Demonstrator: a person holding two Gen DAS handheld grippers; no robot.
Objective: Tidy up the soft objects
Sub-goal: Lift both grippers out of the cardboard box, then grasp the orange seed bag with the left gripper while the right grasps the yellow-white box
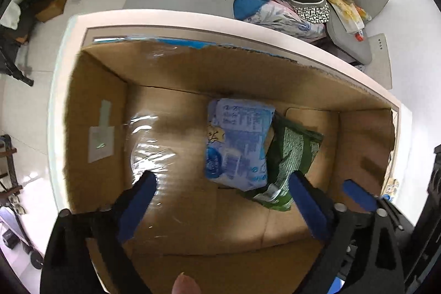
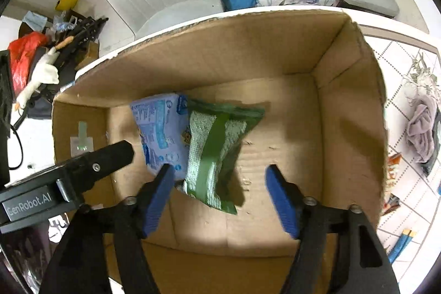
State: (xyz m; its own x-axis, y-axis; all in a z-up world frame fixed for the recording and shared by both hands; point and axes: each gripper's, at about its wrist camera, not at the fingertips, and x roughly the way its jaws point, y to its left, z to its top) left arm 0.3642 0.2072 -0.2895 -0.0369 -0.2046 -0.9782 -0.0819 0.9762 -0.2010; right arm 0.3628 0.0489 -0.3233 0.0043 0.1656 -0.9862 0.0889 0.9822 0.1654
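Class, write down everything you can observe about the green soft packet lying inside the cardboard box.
The green soft plastic packet is a flat, crinkled pouch with a dark green band down its middle, pale printed panels on either side and sealed ends. It lies on the floor of the open brown cardboard box, slightly skewed. One long edge meets the light blue soft plastic packet beside it, which overlaps it in the left wrist view. No claw touches it.

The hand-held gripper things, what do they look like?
Each hand-held gripper, left and right, has a black frame with silver screws and two long fingers faced with blue pads. The left one's side reads "GenRobot.AI" in grey letters.
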